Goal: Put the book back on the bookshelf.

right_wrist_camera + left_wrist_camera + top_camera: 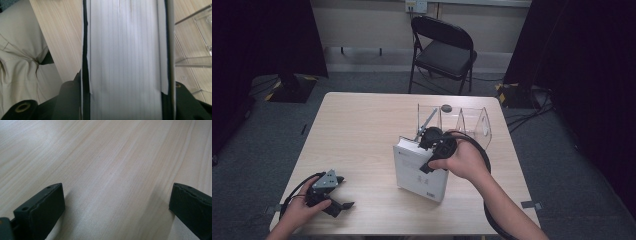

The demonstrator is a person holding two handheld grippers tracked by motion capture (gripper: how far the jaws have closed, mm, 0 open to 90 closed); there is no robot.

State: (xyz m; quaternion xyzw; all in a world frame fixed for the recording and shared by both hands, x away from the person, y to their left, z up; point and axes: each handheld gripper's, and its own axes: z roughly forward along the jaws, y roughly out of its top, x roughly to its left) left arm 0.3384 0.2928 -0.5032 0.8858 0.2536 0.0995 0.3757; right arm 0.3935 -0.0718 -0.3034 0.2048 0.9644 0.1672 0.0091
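A thick white book [419, 172] stands tilted on the table [357, 130], just in front of a clear acrylic divider rack [472, 122]. My right gripper [426, 151] comes down on the book's upper edge and is shut on it. In the right gripper view the book's page edges [125, 50] run between the two black jaws of that gripper [125, 100], which press on both covers. My left gripper [343, 191] rests near the table's front left corner. Its jaws stand wide apart over bare wood, so the left gripper [116, 207] is open with nothing in it.
The rack [195, 37] has several upright clear partitions, and a small dark round thing [446, 107] lies behind it. A black folding chair [444, 50] stands beyond the table's far edge. Cables trail from both grippers. The person's light trousers [20, 57] lie beyond the table edge.
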